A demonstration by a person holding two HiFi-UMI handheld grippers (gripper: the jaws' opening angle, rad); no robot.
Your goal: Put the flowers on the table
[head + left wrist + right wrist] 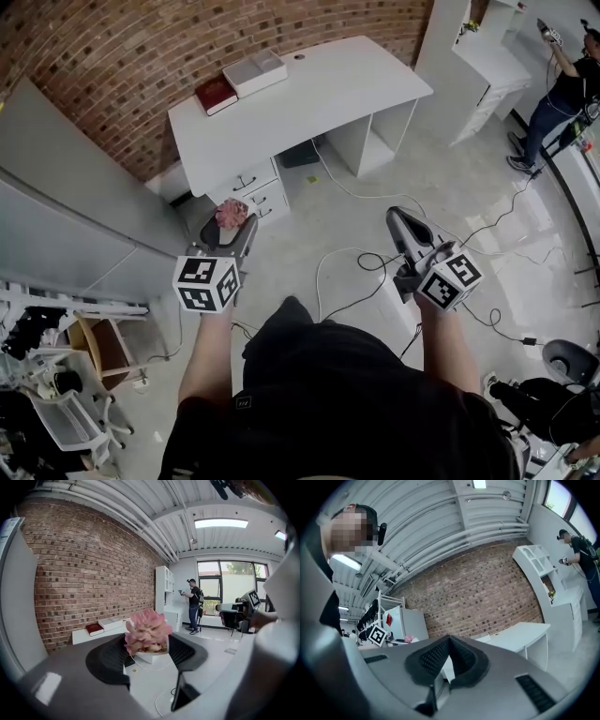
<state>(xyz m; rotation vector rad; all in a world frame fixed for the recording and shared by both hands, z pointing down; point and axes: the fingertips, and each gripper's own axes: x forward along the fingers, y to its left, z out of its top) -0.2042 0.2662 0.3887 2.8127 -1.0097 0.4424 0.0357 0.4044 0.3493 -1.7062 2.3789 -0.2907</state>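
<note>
Currently gripping the flowers with the left hand-held gripper, jaws spread wide and pressed on either side of the white pot. Held clear of the floor, pink blooms upright, near the drawers under the white worktop. Not yet set down on that worktop. Noted at its far left end: red book just beside white book. Right hand-held gripper pressed together, pinching nothing, above loose cables. Seen far right: a person by white shelving.
</note>
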